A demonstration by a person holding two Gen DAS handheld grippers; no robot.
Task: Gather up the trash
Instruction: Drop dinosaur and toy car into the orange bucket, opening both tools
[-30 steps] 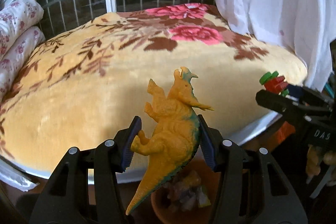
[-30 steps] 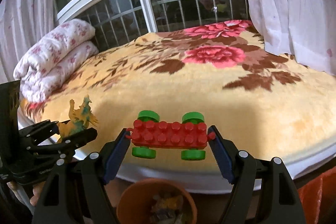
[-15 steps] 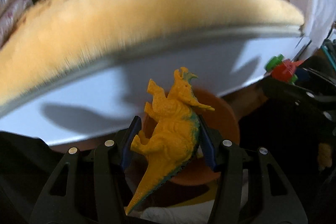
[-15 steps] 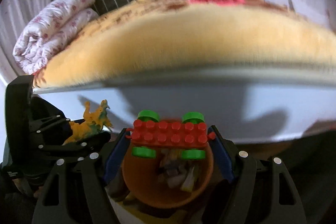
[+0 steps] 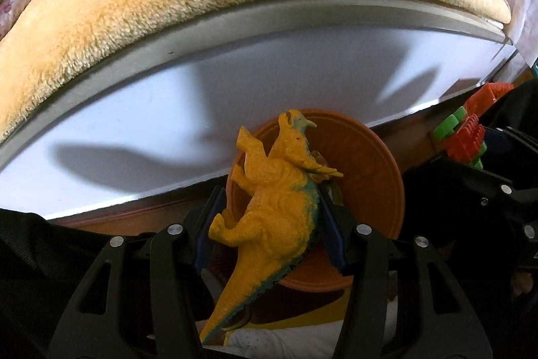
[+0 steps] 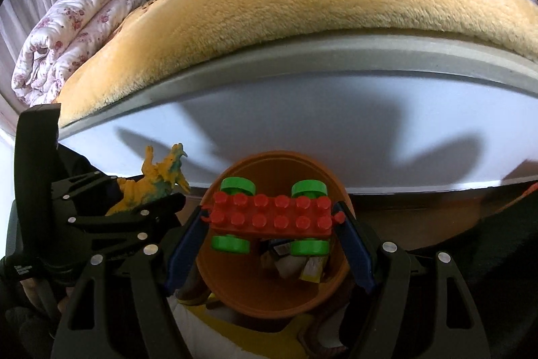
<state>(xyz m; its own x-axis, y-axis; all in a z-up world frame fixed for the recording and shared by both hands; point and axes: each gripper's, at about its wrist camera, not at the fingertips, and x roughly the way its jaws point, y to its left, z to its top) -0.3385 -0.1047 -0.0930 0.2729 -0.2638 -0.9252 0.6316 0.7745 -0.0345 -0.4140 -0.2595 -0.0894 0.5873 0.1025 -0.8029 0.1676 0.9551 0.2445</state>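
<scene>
Left claw [image 5: 269,227] clamped on a yellow dinosaur [image 5: 279,190], right claw [image 6: 269,226] clamped on a red wheeled block [image 6: 270,217], both above the orange bin [image 6: 269,298] beside the bed [image 6: 302,9]. Risk: dinosaur near the bin's rim, likely to drop outside if released off-centre.

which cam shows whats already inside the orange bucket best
The right wrist view: it looks down into the orange bucket, showing wrappers beneath the red block car. In the left wrist view the yellow dinosaur covers most of the opening, hiding the contents.
</scene>
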